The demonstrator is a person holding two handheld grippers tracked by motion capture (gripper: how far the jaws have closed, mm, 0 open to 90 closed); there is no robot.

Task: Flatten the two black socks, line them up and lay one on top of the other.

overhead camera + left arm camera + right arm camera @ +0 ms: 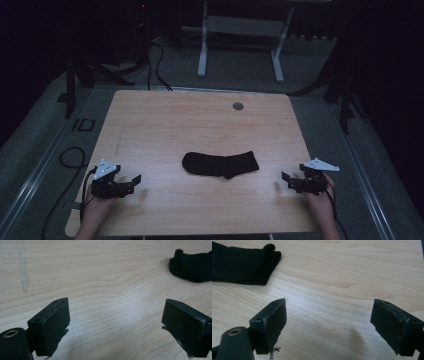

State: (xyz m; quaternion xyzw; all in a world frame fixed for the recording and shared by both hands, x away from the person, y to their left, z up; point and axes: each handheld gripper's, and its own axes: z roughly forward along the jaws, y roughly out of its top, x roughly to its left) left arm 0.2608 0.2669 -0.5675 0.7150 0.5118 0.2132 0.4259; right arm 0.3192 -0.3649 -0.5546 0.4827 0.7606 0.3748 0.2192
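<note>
Sitting on a light wood table (150, 120) in a pretty dark room, the black sock (220, 164) lies between both tools, touching neither. Left gripper (131, 183) and right gripper (284, 181) rest near the front edge, jaws spread wide, holding nothing.
</note>
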